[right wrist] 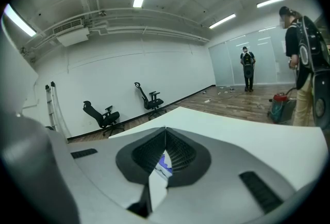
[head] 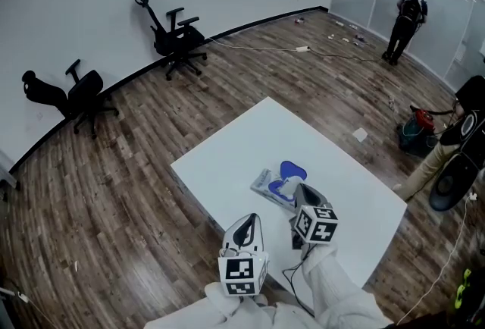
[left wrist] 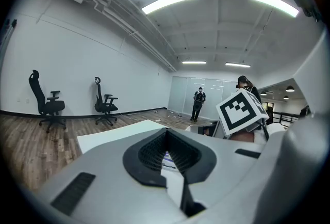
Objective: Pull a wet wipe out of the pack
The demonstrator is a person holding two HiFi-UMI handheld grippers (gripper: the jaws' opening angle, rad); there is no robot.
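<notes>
**Both Jaws Closed Above the White Table**

My left gripper (head: 249,218) and right gripper (head: 297,188) are pinched closed, empty. The wet wipe pack (head: 273,185) lies at my right tips on the white table (head: 242,145). Beyond, on the wood floor (head: 129,168), are 2 office chairs (head: 179,41).

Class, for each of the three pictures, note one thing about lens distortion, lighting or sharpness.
Head view: the lens bows the skirting board into a curve and darkens the corners. Left gripper view: the ceiling lights blow out white, and the close tool looks soft. Right gripper view: a round black border, and a patch blurs the face of a person.
</notes>
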